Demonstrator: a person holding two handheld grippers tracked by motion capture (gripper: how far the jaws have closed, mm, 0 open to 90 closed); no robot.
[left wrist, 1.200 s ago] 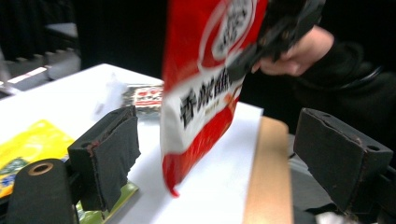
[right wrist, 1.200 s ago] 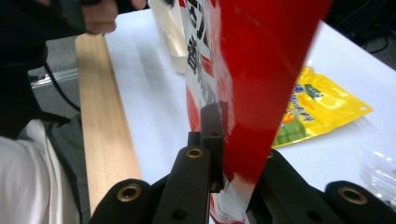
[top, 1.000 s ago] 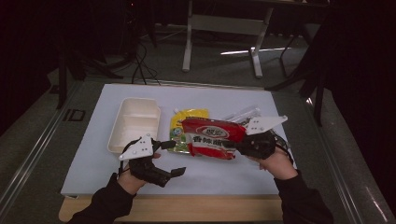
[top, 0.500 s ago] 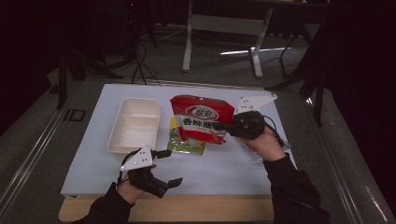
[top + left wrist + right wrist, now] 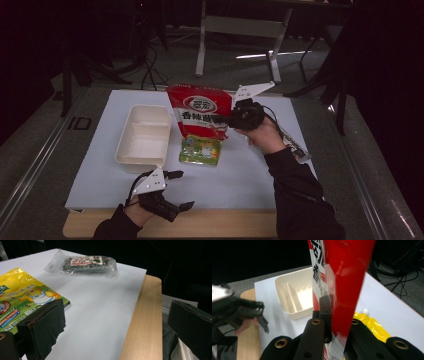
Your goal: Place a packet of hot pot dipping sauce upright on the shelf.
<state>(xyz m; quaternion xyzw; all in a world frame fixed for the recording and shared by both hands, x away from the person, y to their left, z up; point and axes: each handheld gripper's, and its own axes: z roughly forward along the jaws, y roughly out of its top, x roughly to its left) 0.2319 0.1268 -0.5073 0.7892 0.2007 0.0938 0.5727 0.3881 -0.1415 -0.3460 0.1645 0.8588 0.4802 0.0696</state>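
Above the table's middle we pinch the red bag (image 5: 198, 111) upright in our right gripper (image 5: 231, 120), likely to bring it over the tray (image 5: 144, 135). Near the front edge, our left gripper (image 5: 180, 190) waits, jaws spread, holding nothing.

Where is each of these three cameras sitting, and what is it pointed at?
High view: above the table's near edge, looking forward and down; both forearms, left gripper and right gripper show.
Left gripper view: rides the left gripper, looking between its open fingers across the white mat.
Right gripper view: rides the right gripper, clamped on the red bag.
Shared: the yellow-green pouch shows in all three.
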